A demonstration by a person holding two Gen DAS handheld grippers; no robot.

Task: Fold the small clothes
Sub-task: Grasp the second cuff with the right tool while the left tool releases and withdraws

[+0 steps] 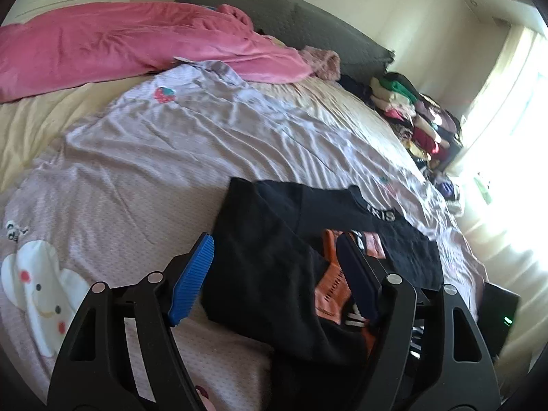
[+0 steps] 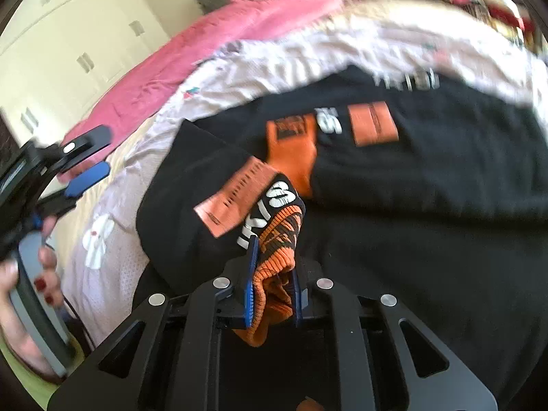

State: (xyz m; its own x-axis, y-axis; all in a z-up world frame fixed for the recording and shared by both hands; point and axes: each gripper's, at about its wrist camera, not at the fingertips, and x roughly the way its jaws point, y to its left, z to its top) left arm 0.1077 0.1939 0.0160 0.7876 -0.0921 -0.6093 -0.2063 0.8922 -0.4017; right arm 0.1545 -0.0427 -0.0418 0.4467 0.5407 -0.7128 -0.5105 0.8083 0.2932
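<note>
A black garment [image 1: 270, 226] with pale lettering lies spread on the bed. On it lie orange-and-black socks [image 1: 330, 287] with white letters. My left gripper [image 1: 274, 243] is open above the garment's near left part, and its pads press on nothing. In the right wrist view my right gripper [image 2: 274, 257] is shut on the ribbed cuff of one orange-and-black sock [image 2: 279, 236], whose foot stretches away over the black garment [image 2: 428, 171]. A second orange sock [image 2: 291, 157] lies flat beyond it. The left gripper [image 2: 87, 162], held by a hand [image 2: 44, 274], shows open at the left edge.
A lilac dotted sheet [image 1: 191, 157] with cartoon prints covers the bed. A pink blanket [image 1: 120, 44] lies along the far side before a grey headboard [image 1: 284, 17]. Stacks of folded clothes [image 1: 421, 120] line the bed's far right edge by a bright window. White cupboards [image 2: 68, 34] stand behind.
</note>
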